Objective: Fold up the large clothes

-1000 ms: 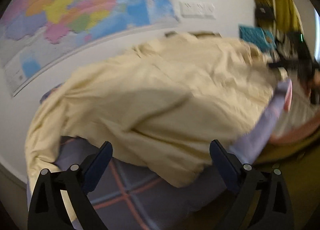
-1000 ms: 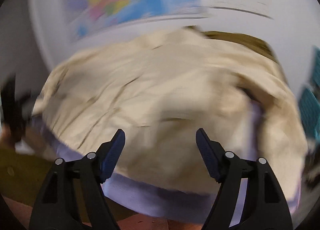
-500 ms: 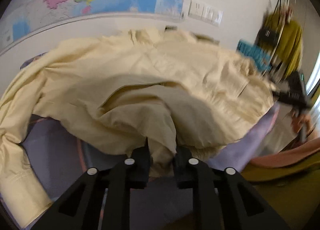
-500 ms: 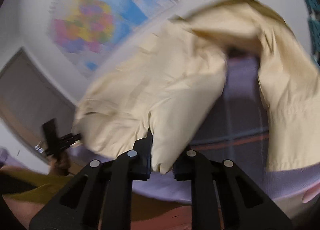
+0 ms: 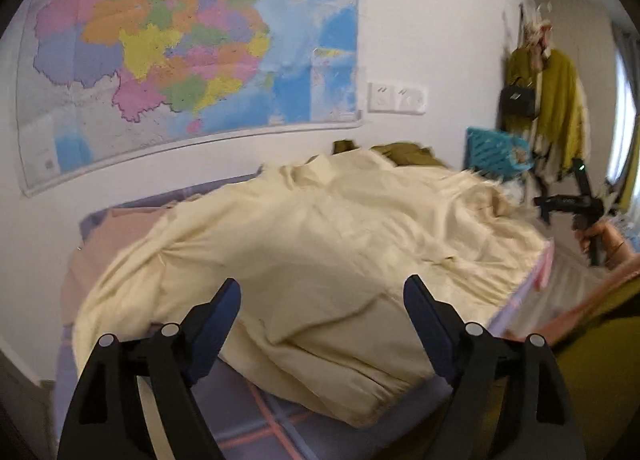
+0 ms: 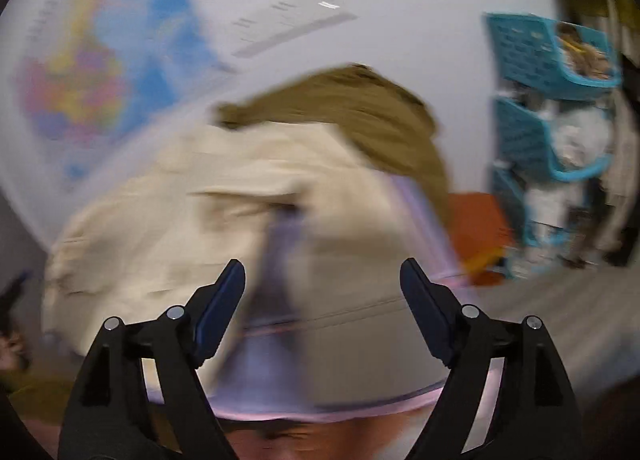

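A large cream garment point(image 5: 320, 244) lies rumpled on the bed's lilac plaid sheet point(image 5: 256, 420). One folded edge of it lies toward me. My left gripper point(image 5: 322, 284) hovers just above that near edge with its jaws opening and nothing between them. In the left wrist view my right gripper point(image 5: 576, 203) shows at the bed's far right side, held in a hand. The right wrist view is blurred. There my right gripper point(image 6: 322, 264) is opening over the cream garment point(image 6: 168, 219) and the sheet point(image 6: 272, 360), and its fingers are empty.
An olive garment point(image 6: 360, 111) lies at the head of the bed by the wall. Teal baskets point(image 6: 548, 59) are stacked to the right, with an orange object point(image 6: 480, 227) below them. A wall map point(image 5: 180, 51) hangs above. Clothes and a black bag point(image 5: 518, 99) hang on the far right wall.
Half a second ago both grippers were shut on cream fabric. Both have now let go and stand wide. The left gripper rose, the right swung sideways, and the garment has settled on the bed.
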A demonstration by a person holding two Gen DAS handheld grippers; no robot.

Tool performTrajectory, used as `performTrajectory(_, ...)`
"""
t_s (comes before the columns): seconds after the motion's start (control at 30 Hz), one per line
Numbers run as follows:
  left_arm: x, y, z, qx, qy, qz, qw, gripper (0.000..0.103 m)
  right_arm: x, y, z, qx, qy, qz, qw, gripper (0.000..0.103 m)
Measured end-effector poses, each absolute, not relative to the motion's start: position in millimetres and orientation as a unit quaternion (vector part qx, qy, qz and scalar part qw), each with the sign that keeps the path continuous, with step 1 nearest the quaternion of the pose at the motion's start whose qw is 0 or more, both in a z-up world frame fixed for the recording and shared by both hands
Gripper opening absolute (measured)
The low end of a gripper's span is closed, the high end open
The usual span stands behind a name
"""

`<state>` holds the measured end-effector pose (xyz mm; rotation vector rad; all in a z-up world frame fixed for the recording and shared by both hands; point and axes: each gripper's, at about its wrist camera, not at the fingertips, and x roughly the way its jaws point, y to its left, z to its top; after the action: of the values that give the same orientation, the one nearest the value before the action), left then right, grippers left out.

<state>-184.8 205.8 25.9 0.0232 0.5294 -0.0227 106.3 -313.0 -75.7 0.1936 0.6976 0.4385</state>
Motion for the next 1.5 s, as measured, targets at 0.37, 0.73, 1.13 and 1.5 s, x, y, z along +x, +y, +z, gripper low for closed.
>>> performTrajectory(0.37,-89.7,176.9,18.8,0.041,0.304,-0.072,0.949,0.082,150.8,-325.4,-30.5,0.138,0.350,0.321,0.869,0.010)
performTrajectory(0.73,-41.0,171.2,35.3,0.023,0.279,-0.149,0.949,0.082,84.2,-117.2,121.5,-0.034,0.290,0.548,0.784,0.010)
performTrajectory(1.13,-44.5,199.7,20.3,-0.029,0.282,-0.162,0.945,0.087,164.1,104.6,-23.6,-0.018,0.459,0.553,0.695,0.022)
performTrajectory(1.5,-7.3,193.8,-16.1,-0.051,0.353,-0.178,0.917,0.094,194.7,22.9,2.6,0.013,0.380,0.487,0.786,0.063)
